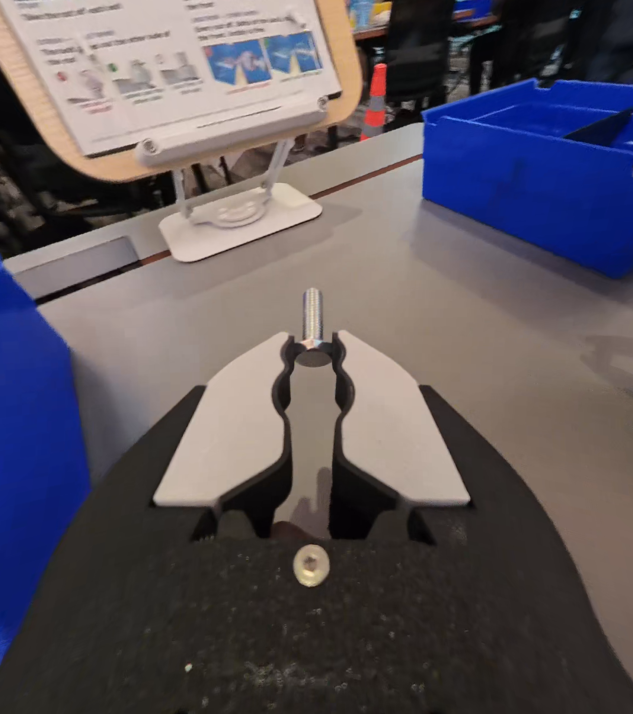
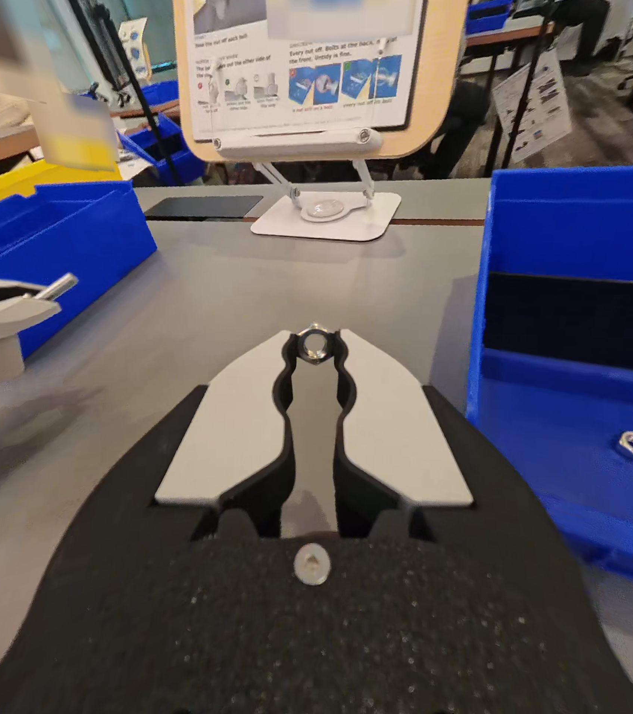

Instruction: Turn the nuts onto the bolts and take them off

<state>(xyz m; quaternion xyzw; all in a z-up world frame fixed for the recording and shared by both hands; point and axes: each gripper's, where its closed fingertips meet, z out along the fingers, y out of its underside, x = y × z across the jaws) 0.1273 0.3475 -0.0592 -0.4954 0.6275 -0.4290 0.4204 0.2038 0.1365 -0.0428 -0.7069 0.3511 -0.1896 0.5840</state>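
Left gripper (image 1: 313, 349) grips 1 bolt (image 1: 313, 320); right gripper (image 2: 313, 345) grips 1 nut (image 2: 313, 345).

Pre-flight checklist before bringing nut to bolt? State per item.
1. Left gripper shut on the silver threaded bolt by its hex head: ok.
2. Bolt shank bare, pointing forward past the fingertips: ok.
3. Right gripper shut on the silver hex nut: ok.
4. Nut bore facing along the fingers, unobstructed: ok.
5. Bolt and nut axes aligned: not ok, grippers apart, bolt off to the left in the right wrist view.
6. Thread condition: cannot tell.
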